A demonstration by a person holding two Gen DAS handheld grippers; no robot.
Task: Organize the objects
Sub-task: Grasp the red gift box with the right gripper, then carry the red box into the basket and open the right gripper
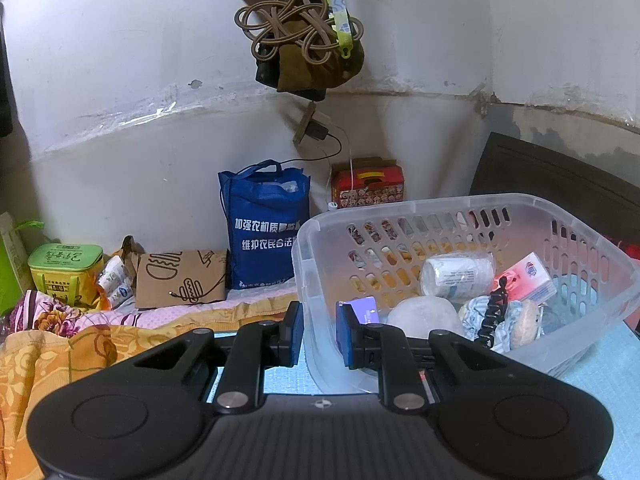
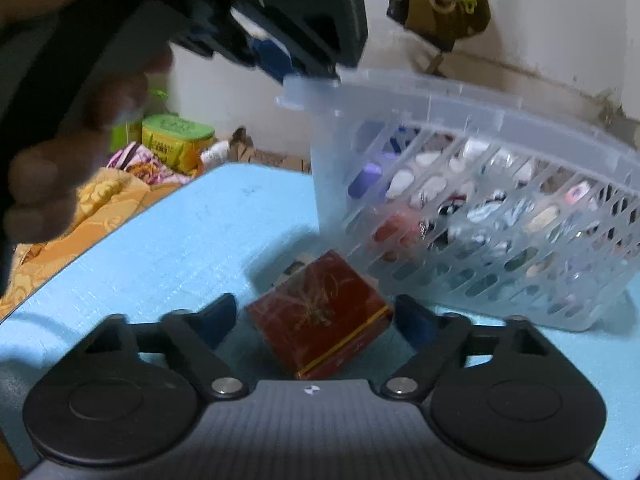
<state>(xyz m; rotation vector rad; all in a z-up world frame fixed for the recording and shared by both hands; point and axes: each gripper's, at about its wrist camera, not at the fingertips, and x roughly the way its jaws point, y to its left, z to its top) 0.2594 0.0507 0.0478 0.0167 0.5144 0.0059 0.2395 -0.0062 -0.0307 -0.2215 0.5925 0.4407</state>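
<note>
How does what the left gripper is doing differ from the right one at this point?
The left gripper is clamped on the basket corner wall, tipping it up; the right gripper is open around the red box, not gripping. The basket is lifted; the box lies on the blue mat. Both have blue pads.

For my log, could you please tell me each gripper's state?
Left gripper: closed on the basket rim.
Right gripper: open around the red box.

Scuffed white wall (image 1: 120,80); dark headboard (image 1: 560,176) right; blue mat (image 2: 160,248).
</note>
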